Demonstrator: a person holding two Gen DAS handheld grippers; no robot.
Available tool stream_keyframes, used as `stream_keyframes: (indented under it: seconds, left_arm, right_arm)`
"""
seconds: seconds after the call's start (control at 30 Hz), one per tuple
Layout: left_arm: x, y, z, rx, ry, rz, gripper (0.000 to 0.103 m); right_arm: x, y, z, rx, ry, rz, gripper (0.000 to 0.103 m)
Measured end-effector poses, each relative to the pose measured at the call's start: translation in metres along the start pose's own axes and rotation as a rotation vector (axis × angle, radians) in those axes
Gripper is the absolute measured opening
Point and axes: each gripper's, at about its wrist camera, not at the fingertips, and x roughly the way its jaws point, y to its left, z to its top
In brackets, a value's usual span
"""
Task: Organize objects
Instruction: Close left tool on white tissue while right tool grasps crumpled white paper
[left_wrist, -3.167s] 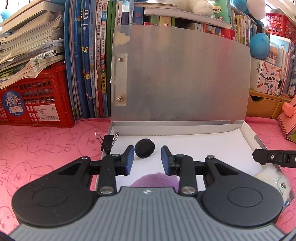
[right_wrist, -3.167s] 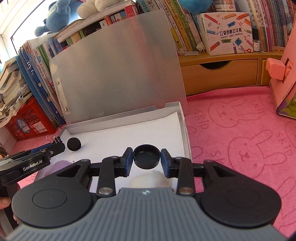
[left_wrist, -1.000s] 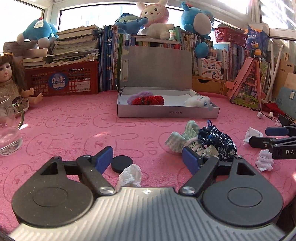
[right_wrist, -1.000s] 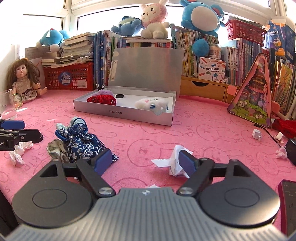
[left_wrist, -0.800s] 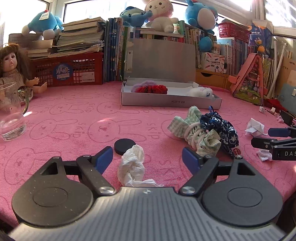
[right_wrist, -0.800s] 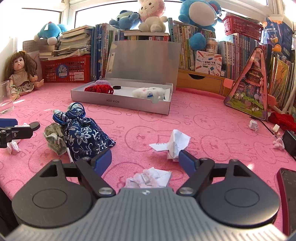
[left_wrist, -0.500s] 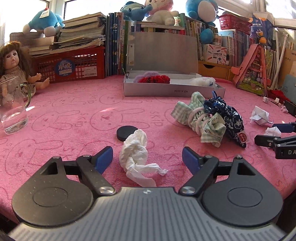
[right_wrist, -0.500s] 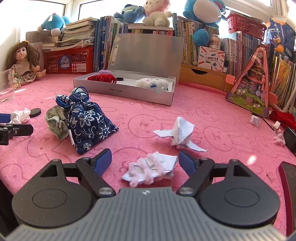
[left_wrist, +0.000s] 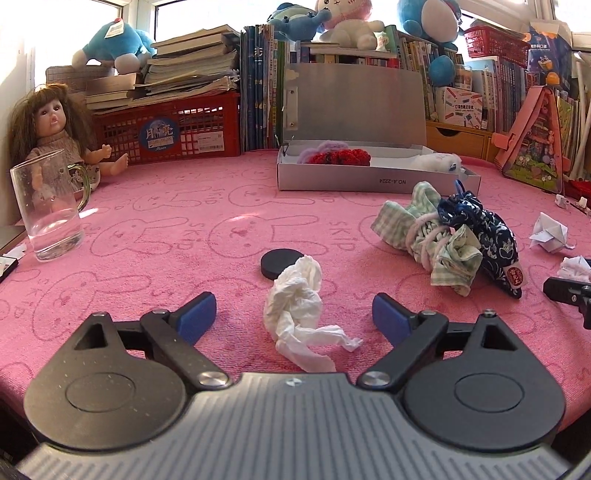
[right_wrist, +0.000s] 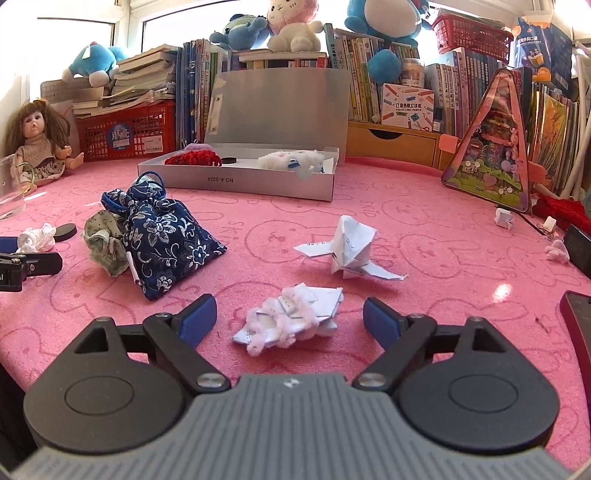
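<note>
My left gripper (left_wrist: 293, 317) is open and empty, its jaws on either side of a crumpled white tissue (left_wrist: 301, 314) on the pink cloth. A black round cap (left_wrist: 281, 263) lies just behind the tissue. My right gripper (right_wrist: 290, 319) is open and empty, with a crumpled paper wad with pink fluff (right_wrist: 291, 319) between its jaws. A folded white paper (right_wrist: 351, 247) lies beyond it. A blue floral pouch (right_wrist: 166, 236) and green checked cloth (left_wrist: 432, 236) lie between the grippers. The open grey box (left_wrist: 376, 181) at the back holds red yarn, a white plush and a black cap.
A glass mug (left_wrist: 48, 206) and a doll (left_wrist: 55, 129) stand at the left. A red crate (left_wrist: 170, 129), books and plush toys line the back. A pink triangular toy house (right_wrist: 495, 155) stands at the right. Small paper scraps (right_wrist: 504, 218) lie near it.
Both grippers have pulled back from the box toward the near table edge and opened wide. The tissue and the paper wad now sit closer, between the jaws.
</note>
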Motion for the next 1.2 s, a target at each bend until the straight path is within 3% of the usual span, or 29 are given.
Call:
stream_keyframes:
  seconds: [0.27,0.47,0.53,0.67,0.8,0.87,0.97,1.2]
  left_arm:
    - [-0.005,0.012,0.008,-0.069,0.006,-0.006,0.058]
    - [-0.007,0.008,0.007,-0.064,0.010,-0.023,0.049]
    - [-0.008,0.008,0.008,-0.066,0.010,-0.027,0.047]
    - [-0.010,0.007,0.009,-0.072,0.005,-0.031,0.044]
    - [-0.012,0.006,0.012,-0.071,-0.004,-0.040,0.042]
    - [-0.012,0.005,0.012,-0.070,-0.006,-0.039,0.042]
    - [-0.012,0.006,0.011,-0.071,0.000,-0.032,0.042]
    - [-0.007,0.007,0.009,-0.055,0.026,-0.022,0.042]
  right_arm:
    - [-0.009,0.005,0.004,-0.100,0.007,0.023,0.083]
    - [-0.012,0.004,0.006,-0.143,0.012,0.034,0.078]
    - [-0.012,0.002,0.007,-0.143,0.018,0.038,0.074]
    - [-0.012,0.002,0.009,-0.147,0.024,0.030,0.056]
    - [-0.012,0.001,0.012,-0.124,0.020,0.031,0.054]
    - [-0.012,0.000,0.013,-0.115,0.020,0.031,0.054]
    - [-0.013,-0.001,0.012,-0.131,0.022,0.025,0.066]
    - [-0.019,-0.001,0.010,-0.206,0.030,0.042,0.079]
